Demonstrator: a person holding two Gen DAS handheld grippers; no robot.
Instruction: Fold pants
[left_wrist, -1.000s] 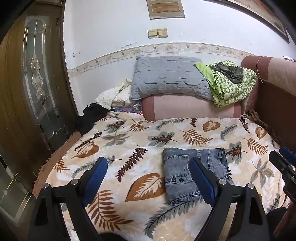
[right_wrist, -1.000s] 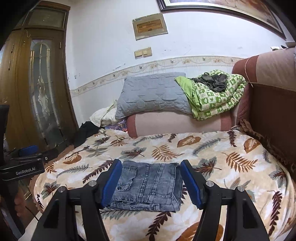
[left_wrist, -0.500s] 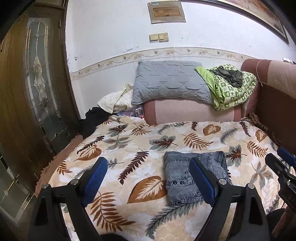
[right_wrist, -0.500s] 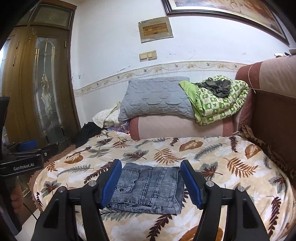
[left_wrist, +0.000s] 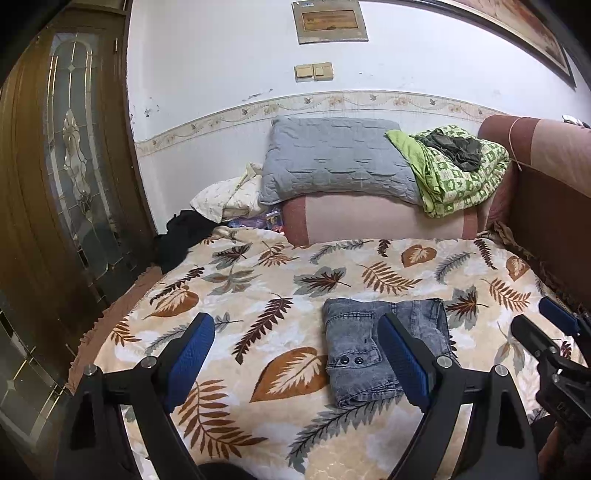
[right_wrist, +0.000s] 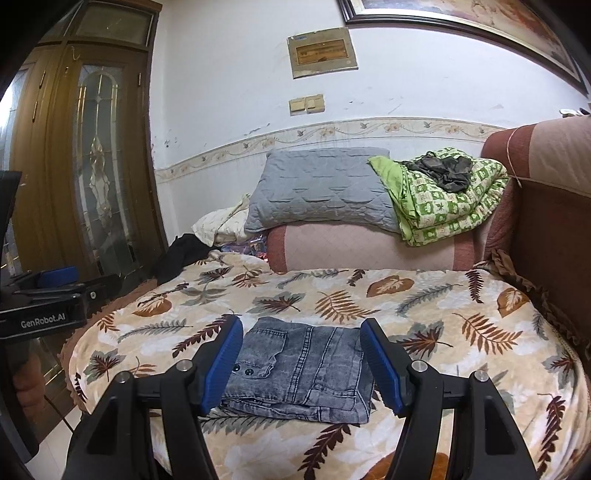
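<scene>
Left wrist view: the left tool (left_wrist: 295, 360) hovers released over the bed (left_wrist: 258, 295), its blue pads (left_wrist: 190, 354) spread wide with nothing between them; the folded grey denim pants (left_wrist: 364, 347) lie flat on the leaf-print bedspread, partly behind the tool's right pad; the right tool (left_wrist: 543, 328) shows at the frame's right edge.

Right wrist view: the right tool (right_wrist: 301, 360) is held released above the pants (right_wrist: 306, 373), pads apart and clear of the cloth; the pants sit near the bed's front edge (right_wrist: 110, 354); a grey pillow (right_wrist: 317, 188) and green quilt (right_wrist: 443, 199) rest against the wall beyond.
</scene>
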